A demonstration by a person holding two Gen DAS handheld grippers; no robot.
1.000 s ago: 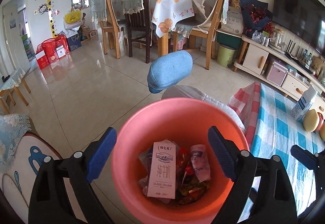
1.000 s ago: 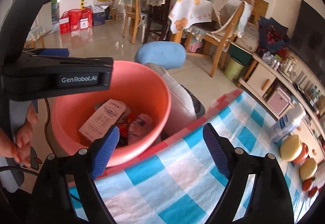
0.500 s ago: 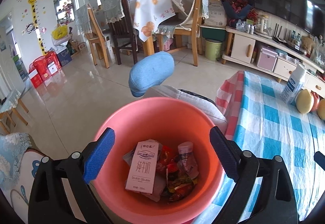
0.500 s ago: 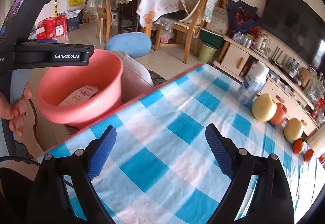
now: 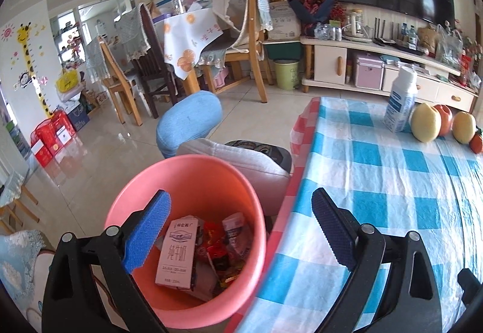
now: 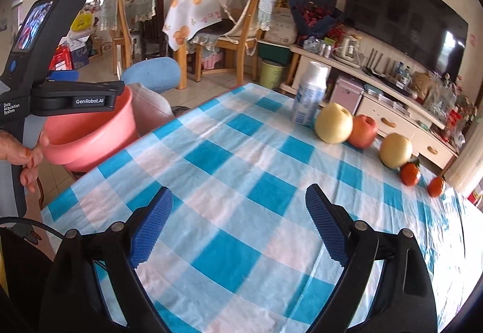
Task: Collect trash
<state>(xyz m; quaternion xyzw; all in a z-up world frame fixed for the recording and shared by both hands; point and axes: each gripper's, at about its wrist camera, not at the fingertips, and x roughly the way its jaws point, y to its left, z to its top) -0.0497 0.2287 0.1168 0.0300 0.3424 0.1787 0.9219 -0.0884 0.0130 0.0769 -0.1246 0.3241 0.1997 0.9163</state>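
The pink bucket (image 5: 184, 182) sits low in the left wrist view, lower centre-left of the frame, just beside the edge of the worktop (image 5: 392, 182) with its blue-and-white checked cloth. It already holds a fair load: a pink milk carton (image 5: 176, 254) lying on its side, and beside it red and dark snack wrappers (image 5: 229, 239) in a heap. That part of the collecting looks done.

On the worktop itself no wrapper or scrap shows in either view. What stands there, toward the upper right of the frame in the right wrist view, is a white spray bottle (image 6: 309, 91), two yellow pears (image 6: 333, 123), a red apple (image 6: 362, 131) between them and two small oranges (image 6: 410, 173) further right. None of these reads plainly as trash; whether the bottle is an empty to be binned cannot be told.

The left tool (image 5: 238, 230) hangs over the bucket and the worktop edge, its blue pads wide apart with nothing between them. The right tool (image 6: 238, 224) is over bare cloth; its jaws have just been opening and now stand wide, gripping nothing. A hand (image 6: 27, 158) at the left edge of that view holds the left tool's handle.

My judgement: the task is near its end, or done, unless more trash lies outside these views.
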